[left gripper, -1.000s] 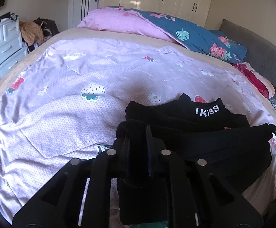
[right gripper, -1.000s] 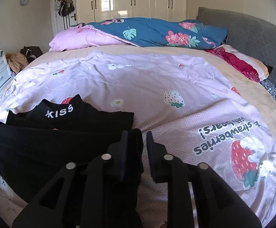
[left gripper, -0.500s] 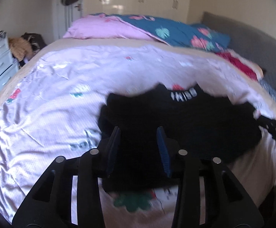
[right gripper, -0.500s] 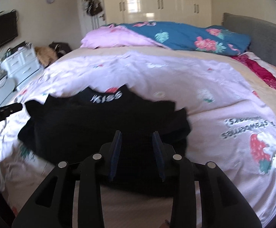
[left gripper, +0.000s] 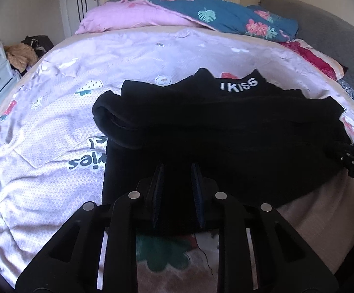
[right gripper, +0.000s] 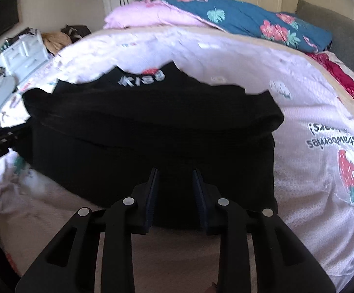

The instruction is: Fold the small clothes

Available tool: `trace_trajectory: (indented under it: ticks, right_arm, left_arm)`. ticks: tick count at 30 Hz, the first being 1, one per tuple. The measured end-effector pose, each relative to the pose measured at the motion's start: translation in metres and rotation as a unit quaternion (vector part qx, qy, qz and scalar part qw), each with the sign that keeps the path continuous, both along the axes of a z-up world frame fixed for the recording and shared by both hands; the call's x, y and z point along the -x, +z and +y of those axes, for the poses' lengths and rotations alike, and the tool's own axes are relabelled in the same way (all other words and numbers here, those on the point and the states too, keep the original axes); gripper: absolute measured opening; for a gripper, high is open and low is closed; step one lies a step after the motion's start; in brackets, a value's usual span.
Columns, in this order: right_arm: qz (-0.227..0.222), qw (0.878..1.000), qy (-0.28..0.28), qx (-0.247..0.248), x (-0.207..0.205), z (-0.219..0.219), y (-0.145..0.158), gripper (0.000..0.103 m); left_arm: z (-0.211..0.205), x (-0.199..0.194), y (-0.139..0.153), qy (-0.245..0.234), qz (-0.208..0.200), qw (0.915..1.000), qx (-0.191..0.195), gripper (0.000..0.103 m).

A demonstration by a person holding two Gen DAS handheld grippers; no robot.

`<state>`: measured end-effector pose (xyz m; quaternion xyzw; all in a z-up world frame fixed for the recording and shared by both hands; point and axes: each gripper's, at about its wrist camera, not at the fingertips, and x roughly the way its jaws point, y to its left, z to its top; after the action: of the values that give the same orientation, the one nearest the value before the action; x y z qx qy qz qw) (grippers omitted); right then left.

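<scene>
Black garment (left gripper: 225, 131) (white "KISS" lettering at its far edge) lies folded across the middle of both frames on the pink strawberry-print bedspread (left gripper: 55, 112). Left gripper (left gripper: 176, 183) and right gripper (right gripper: 174, 185) hang at lower centre, fingers parted, gripping nothing.

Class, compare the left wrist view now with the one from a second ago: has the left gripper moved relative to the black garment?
Yes. The left gripper was clamped on the black garment; now its fingers are open and pulled back toward the bed's near edge, the garment lying folded on the strawberry sheet.
</scene>
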<state>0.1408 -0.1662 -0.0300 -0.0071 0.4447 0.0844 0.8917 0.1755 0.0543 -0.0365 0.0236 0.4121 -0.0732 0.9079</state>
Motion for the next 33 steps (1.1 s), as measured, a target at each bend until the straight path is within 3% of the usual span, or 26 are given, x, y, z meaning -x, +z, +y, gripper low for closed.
trace_trajectory:
  ticks: [12, 25, 29, 33]
  right_arm:
    - [-0.009, 1.0, -0.007, 0.012, -0.047, -0.009, 0.004, 0.025]
    - [-0.038, 0.999, -0.035, -0.004, -0.111, -0.022, 0.02, 0.025]
    - [-0.047, 0.997, -0.064, -0.024, -0.115, -0.042, 0.021, 0.025]
    - [-0.047, 0.996, -0.072, -0.019, -0.11, -0.056, 0.02, 0.028]
  left_arm:
    - [0.001, -0.038, 0.007, 0.015, 0.001, 0.9999, -0.008, 0.028]
    - [0.03, -0.089, 0.022, 0.06, -0.011, 0.9981, 0.008, 0.031]
    - [0.043, -0.095, 0.029, 0.075, -0.022, 0.9969, 0.016, 0.032]
    - [0.056, -0.092, 0.03, 0.087, -0.027, 0.9954, 0.032, 0.042]
